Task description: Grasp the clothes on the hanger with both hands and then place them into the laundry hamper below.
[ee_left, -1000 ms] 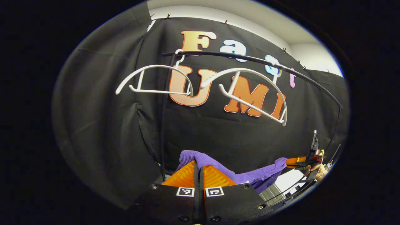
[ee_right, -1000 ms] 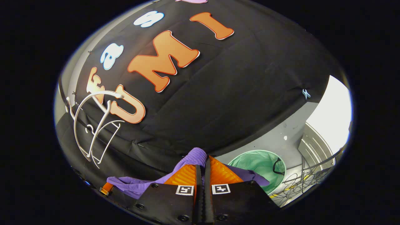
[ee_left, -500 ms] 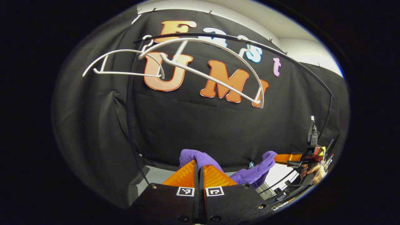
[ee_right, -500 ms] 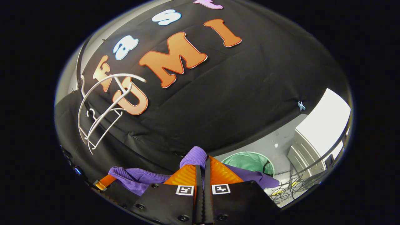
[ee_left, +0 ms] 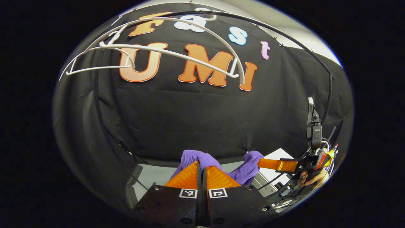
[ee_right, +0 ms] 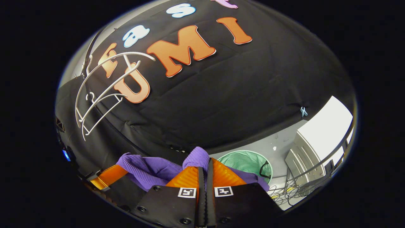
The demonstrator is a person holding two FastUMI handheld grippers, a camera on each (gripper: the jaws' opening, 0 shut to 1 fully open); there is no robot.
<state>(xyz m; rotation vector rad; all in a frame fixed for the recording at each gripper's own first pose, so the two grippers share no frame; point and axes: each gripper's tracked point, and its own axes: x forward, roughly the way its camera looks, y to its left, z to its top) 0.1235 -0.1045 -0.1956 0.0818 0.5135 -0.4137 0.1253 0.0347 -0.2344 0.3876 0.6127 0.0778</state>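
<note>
hangers [ee_left: 177, 53] higher now, garment [ee_right: 148, 167] lower

A: What carries things here?
B: Grey floor [ee_right: 281, 144]. Green laundry hamper [ee_right: 245, 161] stands on it, open mouth up, near the wall's foot.
A: Else?
B: Tangled cables [ee_right: 284, 191] lying beside the hamper.

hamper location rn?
Right gripper view: the green hamper sits on the floor, lower right, just beyond the right gripper pinching the purple garment.
</note>
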